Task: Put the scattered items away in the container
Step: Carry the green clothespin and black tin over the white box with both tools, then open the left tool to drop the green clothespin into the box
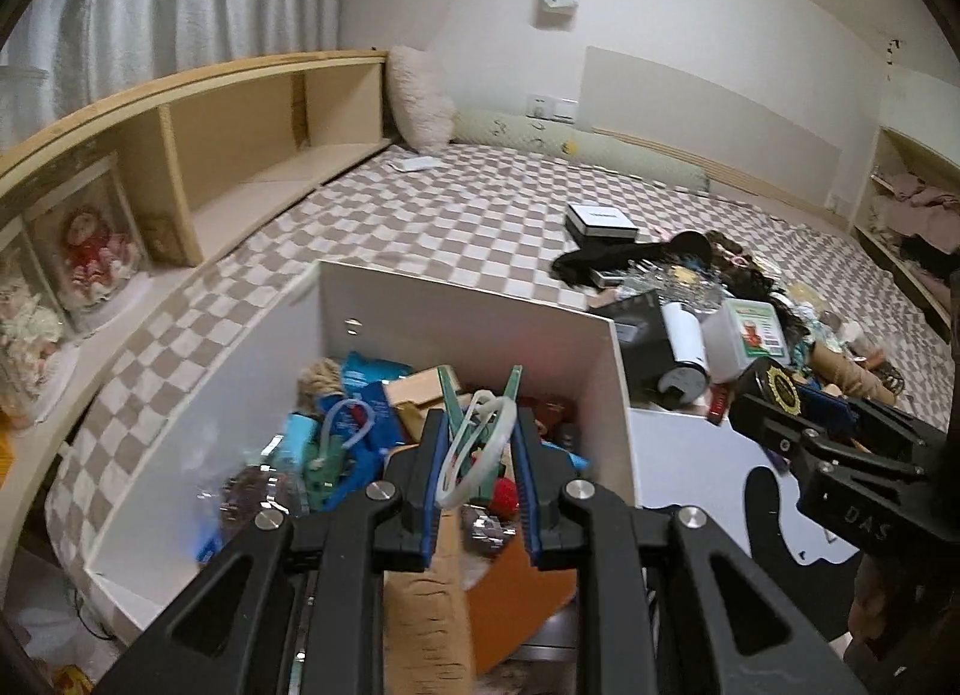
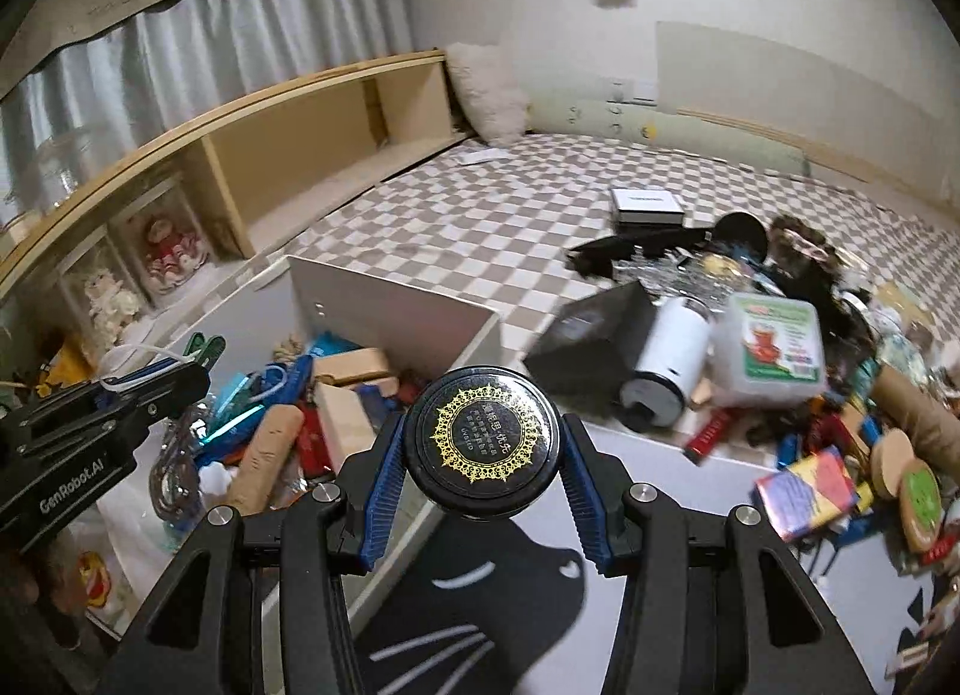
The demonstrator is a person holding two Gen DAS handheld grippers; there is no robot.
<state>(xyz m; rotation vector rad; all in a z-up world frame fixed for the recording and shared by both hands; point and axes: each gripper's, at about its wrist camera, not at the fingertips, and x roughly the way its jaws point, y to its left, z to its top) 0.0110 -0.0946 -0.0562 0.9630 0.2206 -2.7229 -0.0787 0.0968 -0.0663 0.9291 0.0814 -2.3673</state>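
We are over a bed with a checkered cover (image 1: 480,215), a wooden shelf (image 1: 240,137) along its far side and curtains above. On the bed sits the white container (image 1: 468,311), already half full of odds and ends, and to its right a heap of scattered items (image 2: 780,347) spreads across the cover. Our left gripper (image 1: 477,443) hangs above the container, its blue pads pinching a green clothes peg (image 1: 474,425) with a white loop. Our right gripper (image 2: 483,443) hangs just beside the container's near wall, clamped on a round black jar with a gold-patterned lid (image 2: 483,434).
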